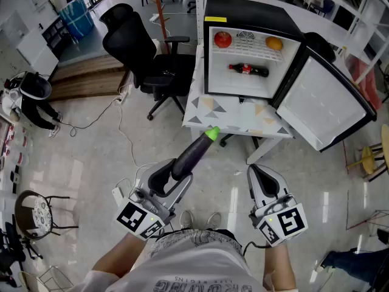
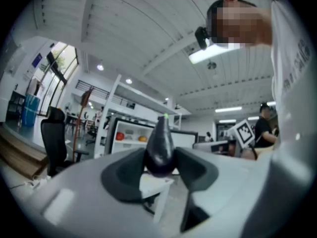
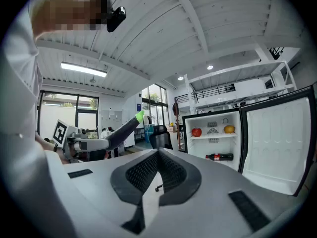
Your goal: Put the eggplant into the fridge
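A dark purple eggplant (image 1: 193,152) with a green stem end sticks forward and up from my left gripper (image 1: 173,175), which is shut on its thick end. In the left gripper view the eggplant (image 2: 159,148) sits squeezed between the two black pads (image 2: 124,175), pointing toward the fridge (image 2: 130,135). The small black fridge (image 1: 209,53) stands open on a low table (image 1: 209,120) ahead, its door (image 1: 322,102) swung out to the right. My right gripper (image 1: 261,174) is beside the left one, shut and empty; its pads (image 3: 141,175) meet at the tips.
On the fridge's upper shelf lie a red fruit (image 1: 223,39) and an orange (image 1: 274,42); a cola bottle (image 1: 249,70) lies on the shelf below. A black office chair (image 1: 149,53) stands left of the table. A cable (image 1: 118,126) runs over the tiled floor.
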Demonstrator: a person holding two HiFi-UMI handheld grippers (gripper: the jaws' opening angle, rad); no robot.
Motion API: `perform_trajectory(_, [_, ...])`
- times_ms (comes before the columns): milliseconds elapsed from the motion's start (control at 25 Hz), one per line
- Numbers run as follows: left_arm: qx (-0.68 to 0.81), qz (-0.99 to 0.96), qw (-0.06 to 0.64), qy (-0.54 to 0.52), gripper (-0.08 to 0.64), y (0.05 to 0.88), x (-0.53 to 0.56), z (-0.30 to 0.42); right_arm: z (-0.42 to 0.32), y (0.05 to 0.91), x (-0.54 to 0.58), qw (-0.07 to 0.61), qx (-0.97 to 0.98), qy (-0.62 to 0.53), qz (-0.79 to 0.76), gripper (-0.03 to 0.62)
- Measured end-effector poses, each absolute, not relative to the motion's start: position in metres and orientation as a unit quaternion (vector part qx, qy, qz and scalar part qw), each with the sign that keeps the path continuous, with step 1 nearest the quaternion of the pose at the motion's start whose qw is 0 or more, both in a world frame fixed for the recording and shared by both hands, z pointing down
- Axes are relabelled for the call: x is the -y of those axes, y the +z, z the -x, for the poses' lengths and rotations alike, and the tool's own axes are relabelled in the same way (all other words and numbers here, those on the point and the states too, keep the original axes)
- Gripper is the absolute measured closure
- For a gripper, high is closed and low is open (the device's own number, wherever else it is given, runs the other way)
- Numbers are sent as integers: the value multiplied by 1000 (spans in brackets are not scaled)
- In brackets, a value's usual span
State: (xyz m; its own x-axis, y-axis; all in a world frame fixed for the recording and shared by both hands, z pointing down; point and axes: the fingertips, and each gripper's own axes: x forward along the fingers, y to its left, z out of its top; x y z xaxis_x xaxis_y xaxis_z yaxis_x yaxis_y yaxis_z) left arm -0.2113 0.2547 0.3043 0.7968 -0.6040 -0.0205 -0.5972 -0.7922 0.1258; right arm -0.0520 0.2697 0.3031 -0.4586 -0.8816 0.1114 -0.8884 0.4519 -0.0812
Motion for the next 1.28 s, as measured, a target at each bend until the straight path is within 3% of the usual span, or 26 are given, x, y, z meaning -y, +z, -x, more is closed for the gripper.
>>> perform_trajectory(1280, [341,-938,57,-26,359,323,-228,135,-24,326,-242,21,858,79,-507,588])
